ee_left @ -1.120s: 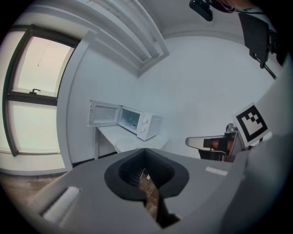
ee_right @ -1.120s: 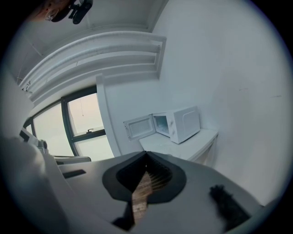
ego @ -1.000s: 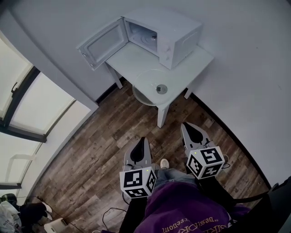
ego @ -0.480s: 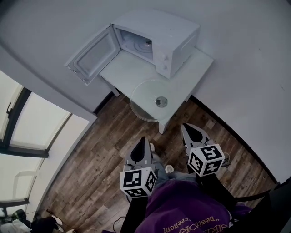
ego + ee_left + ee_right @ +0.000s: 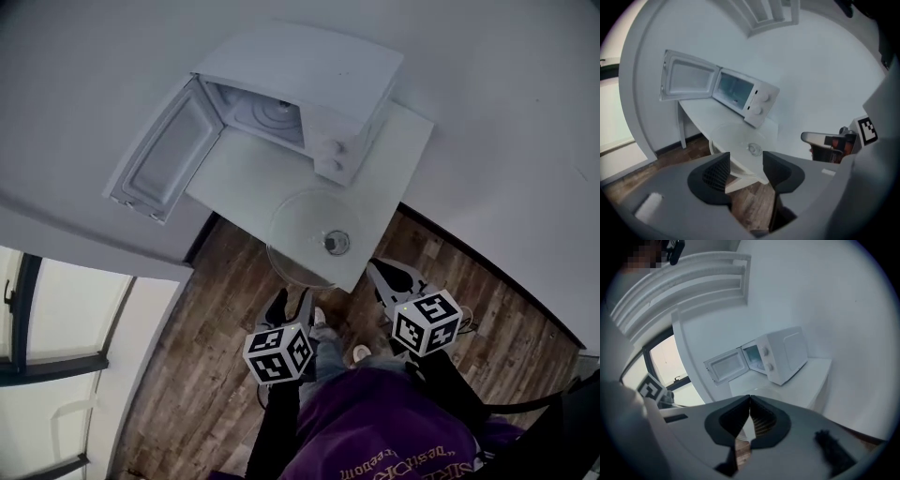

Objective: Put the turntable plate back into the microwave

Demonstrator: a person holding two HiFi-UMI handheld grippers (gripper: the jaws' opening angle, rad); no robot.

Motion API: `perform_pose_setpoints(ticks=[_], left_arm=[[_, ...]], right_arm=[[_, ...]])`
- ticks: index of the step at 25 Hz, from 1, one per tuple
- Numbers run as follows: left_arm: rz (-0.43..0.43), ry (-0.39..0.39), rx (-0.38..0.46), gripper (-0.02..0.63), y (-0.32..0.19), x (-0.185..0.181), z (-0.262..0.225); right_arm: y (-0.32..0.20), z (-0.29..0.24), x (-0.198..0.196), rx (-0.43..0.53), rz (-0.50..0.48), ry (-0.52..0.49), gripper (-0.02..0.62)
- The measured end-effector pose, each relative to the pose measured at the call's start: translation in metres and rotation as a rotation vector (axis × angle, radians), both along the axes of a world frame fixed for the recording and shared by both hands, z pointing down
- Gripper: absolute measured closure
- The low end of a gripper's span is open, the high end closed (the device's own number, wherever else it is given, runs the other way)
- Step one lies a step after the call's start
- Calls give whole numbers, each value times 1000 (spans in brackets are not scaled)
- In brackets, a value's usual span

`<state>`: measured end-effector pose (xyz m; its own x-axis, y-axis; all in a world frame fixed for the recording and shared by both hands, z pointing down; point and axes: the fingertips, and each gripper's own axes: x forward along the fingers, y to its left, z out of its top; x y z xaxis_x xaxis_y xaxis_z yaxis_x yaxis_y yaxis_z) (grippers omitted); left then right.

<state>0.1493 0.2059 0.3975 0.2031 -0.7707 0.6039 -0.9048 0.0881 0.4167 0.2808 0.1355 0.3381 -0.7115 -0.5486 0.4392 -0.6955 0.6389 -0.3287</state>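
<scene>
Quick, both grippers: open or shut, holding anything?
Left gripper: open, jaws have just been opening, nothing between them.
Right gripper: shut, empty.

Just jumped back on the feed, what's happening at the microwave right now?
A person with a claw in each hand faces the microwave, whose door stands open. The glass turntable plate lies on the white table in front of it, overhanging the near edge, untouched. The left claw has just been opening its jaws, nothing between them; the right claw is shut and empty.
</scene>
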Motion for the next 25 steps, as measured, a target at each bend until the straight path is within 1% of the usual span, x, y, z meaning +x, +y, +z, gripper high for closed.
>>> perform_pose_setpoints(ticks=[2, 5, 7, 9, 12, 13, 14, 17, 19, 23, 25], left_arm=[[14, 70, -85, 381, -3, -7, 27], [26, 221, -157, 359, -8, -11, 53], [54, 315, -189, 339, -13, -8, 66], [71, 398, -207, 312, -19, -5, 75], [64, 519, -220, 305, -27, -4, 84], [62, 550, -225, 305, -29, -4, 86], [61, 572, -228, 305, -31, -5, 88], [54, 626, -226, 305, -36, -7, 91], [37, 662, -226, 305, -40, -7, 93], [20, 687, -233, 313, -47, -4, 99], [-10, 710, -236, 329, -49, -2, 102]], right_arm=[[-6, 15, -3, -51, 8, -19, 586], [-17, 37, 1, -122, 51, 7, 584], [-23, 46, 4, -153, 75, 18, 584], [-29, 53, 7, -178, 112, 8, 584], [-33, 61, 14, -211, 184, 3, 580], [-34, 64, 17, -225, 203, 6, 561], [-33, 68, 19, -242, 219, 7, 536], [-31, 79, 26, -292, 259, 1, 518], [-28, 86, 30, -314, 268, 9, 513], [-23, 92, 30, -338, 248, 21, 512], [-22, 93, 30, -343, 229, 29, 512]])
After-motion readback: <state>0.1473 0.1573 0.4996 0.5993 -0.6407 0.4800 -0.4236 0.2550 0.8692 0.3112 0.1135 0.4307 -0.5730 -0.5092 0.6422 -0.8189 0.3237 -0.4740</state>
